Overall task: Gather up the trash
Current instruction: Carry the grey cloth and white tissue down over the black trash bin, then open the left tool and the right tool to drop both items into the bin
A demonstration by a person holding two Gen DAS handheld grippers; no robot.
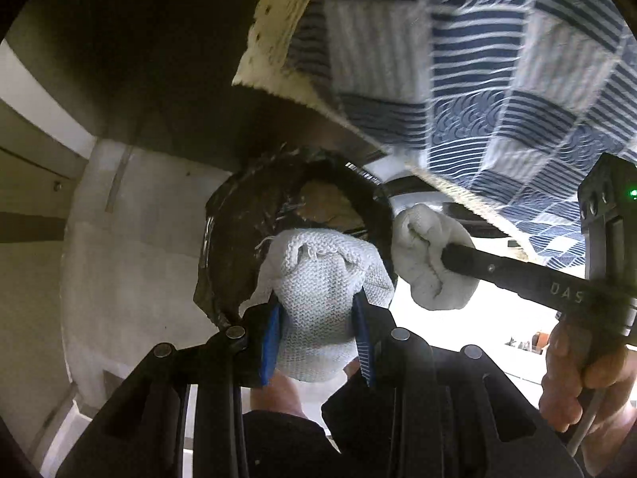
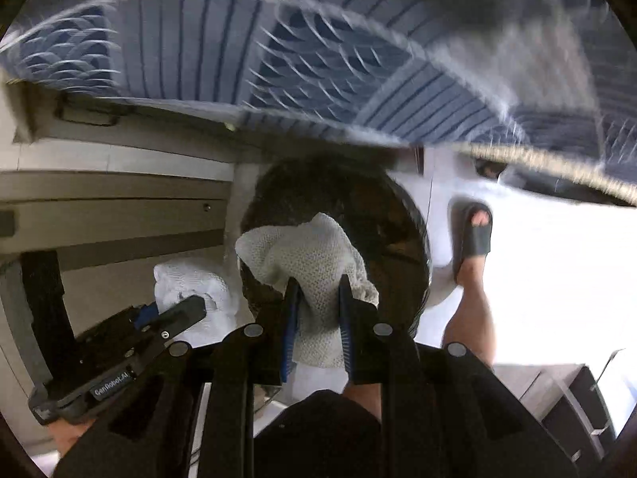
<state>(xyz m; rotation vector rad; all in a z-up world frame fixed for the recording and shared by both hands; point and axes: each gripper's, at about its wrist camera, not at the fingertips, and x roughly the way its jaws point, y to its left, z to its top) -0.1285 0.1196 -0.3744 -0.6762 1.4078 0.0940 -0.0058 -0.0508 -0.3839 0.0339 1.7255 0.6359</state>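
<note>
**Cloths over the bin**

We grip a white cloth [image 1: 322, 290] in the left gripper [image 1: 318, 318] and another cloth [image 2: 314, 275] in the right gripper [image 2: 316, 318], both clamped tight, above a black-lined bin [image 2: 390, 215] on the pale floor [image 2: 537, 247], beside a blue patterned bedspread [image 1: 497, 79].

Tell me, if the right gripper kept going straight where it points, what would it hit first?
Probably the black-lined trash bin: the right gripper, clamped on a white knitted cloth, aims into its opening, though depth is unclear.
</note>
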